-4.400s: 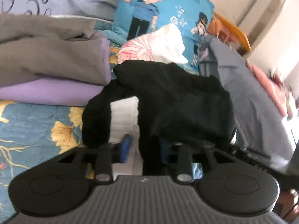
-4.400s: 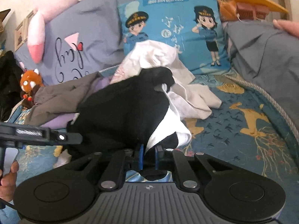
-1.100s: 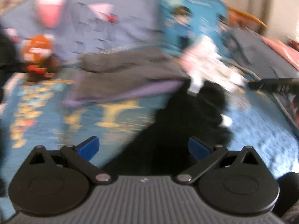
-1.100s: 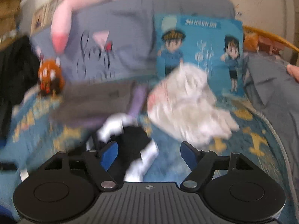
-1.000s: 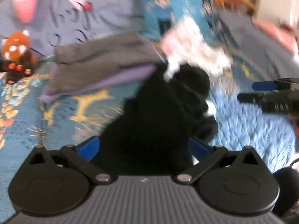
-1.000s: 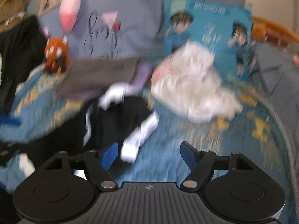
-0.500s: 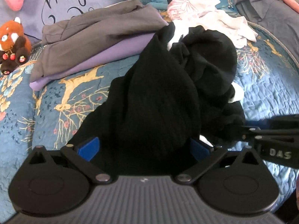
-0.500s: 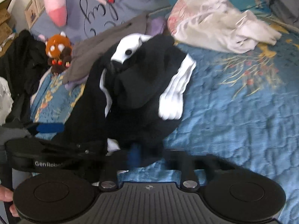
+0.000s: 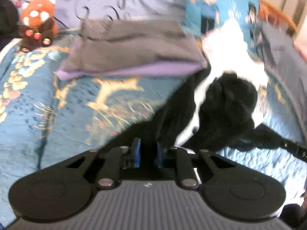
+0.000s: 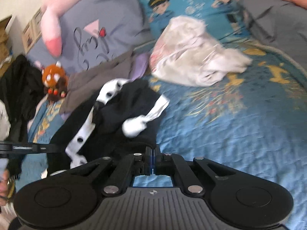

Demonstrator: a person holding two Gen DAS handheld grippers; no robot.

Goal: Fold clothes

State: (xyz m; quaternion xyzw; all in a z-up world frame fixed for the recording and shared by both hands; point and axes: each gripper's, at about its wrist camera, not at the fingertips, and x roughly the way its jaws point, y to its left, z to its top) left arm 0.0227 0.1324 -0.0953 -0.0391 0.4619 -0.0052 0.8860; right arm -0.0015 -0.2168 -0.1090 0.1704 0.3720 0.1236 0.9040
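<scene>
A black garment with white trim (image 9: 226,107) (image 10: 115,115) lies bunched on the blue quilt. My left gripper (image 9: 148,153) is shut on its near black edge, the fabric pinched between the blue pads. My right gripper (image 10: 153,158) is shut on another black edge of the same garment at the lower middle of its view. The right gripper's arm (image 9: 293,149) shows at the right of the left wrist view. The left gripper's arm (image 10: 28,147) shows at the left of the right wrist view. A crumpled white garment (image 10: 195,65) lies behind.
A folded grey and purple stack (image 9: 134,51) sits at the back left by a red panda plush (image 9: 37,23). Pillows, one blue with cartoon figures (image 10: 191,5), line the headboard. Grey bedding (image 10: 272,19) lies at the right. The blue quilt (image 10: 239,124) spreads to the right.
Both grippers went from open to shut on the black garment's near edges. The garment has been pulled out longer toward me across the quilt.
</scene>
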